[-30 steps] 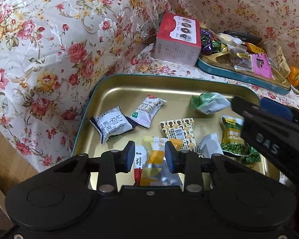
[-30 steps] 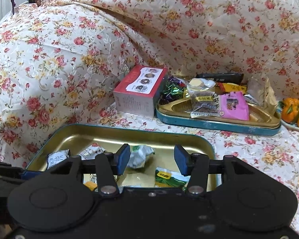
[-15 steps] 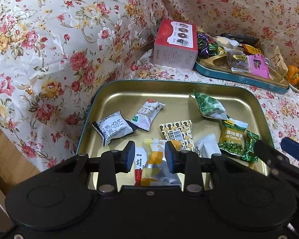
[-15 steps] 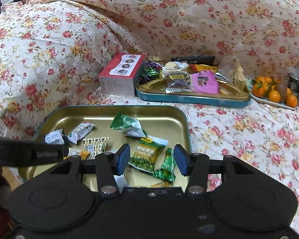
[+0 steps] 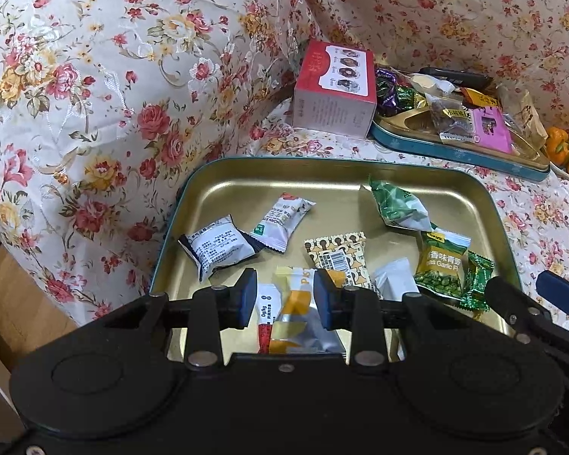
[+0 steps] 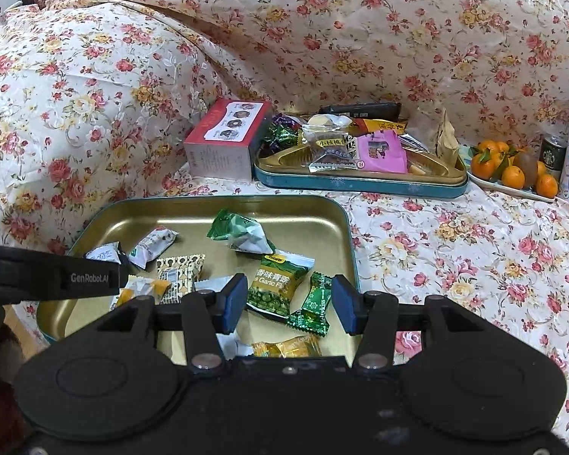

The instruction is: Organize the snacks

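Note:
A gold tin tray (image 5: 322,178) (image 6: 140,212) on the flowered sofa holds several loose snack packets: a green pea packet (image 5: 440,261) (image 6: 273,284), a green foil pouch (image 5: 398,208) (image 6: 242,231), a small green candy (image 6: 315,305), a patterned packet (image 5: 337,256), and white packets (image 5: 218,246). My left gripper (image 5: 284,297) is open and empty above an orange-and-silver packet (image 5: 296,314) at the tray's near edge. My right gripper (image 6: 289,303) is open and empty above the pea packet and green candy. The left gripper's arm (image 6: 49,276) shows in the right wrist view.
A second blue-rimmed tin (image 6: 360,184) (image 5: 455,151) full of snacks sits farther back. A red and white box (image 5: 334,87) (image 6: 223,140) stands to its left. A plate of oranges (image 6: 508,170) and a can (image 6: 554,151) lie far right. Wooden floor (image 5: 15,303) lies left.
My right gripper has pulled back and to the right, off the middle of the tray toward its near right corner. The green foil pouch now lies closer to the pea packet. Both stay open.

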Tool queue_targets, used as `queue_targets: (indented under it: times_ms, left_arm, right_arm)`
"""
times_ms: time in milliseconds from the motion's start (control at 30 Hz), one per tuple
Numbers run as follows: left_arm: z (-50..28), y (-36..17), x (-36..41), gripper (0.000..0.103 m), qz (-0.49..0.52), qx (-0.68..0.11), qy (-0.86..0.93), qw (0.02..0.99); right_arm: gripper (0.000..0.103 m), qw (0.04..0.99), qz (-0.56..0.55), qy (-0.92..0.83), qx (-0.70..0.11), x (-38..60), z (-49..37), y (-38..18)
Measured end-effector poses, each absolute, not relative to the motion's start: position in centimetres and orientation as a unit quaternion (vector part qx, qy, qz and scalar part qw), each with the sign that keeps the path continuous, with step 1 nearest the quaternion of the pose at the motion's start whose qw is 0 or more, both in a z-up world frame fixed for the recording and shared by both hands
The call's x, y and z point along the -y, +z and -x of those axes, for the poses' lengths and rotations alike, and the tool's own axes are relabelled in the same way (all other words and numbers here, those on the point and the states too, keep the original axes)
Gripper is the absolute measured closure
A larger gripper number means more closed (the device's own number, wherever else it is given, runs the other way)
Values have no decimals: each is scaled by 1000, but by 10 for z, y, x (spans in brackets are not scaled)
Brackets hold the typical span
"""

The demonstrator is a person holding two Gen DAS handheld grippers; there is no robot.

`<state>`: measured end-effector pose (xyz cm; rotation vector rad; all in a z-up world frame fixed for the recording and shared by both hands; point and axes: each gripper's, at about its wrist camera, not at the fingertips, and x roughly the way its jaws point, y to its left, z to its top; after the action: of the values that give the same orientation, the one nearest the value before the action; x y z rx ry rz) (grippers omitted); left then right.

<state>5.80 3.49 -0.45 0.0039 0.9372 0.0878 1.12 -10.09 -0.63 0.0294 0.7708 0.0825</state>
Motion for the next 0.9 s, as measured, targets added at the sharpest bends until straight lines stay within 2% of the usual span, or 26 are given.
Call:
queue_targets:
  times_ms: [900]
  left_arm:
    - [-59, -6, -34, 62, -5, -459, 31, 888]
  right_arm:
    - [52, 924, -20, 48, -380, 100, -11, -8]
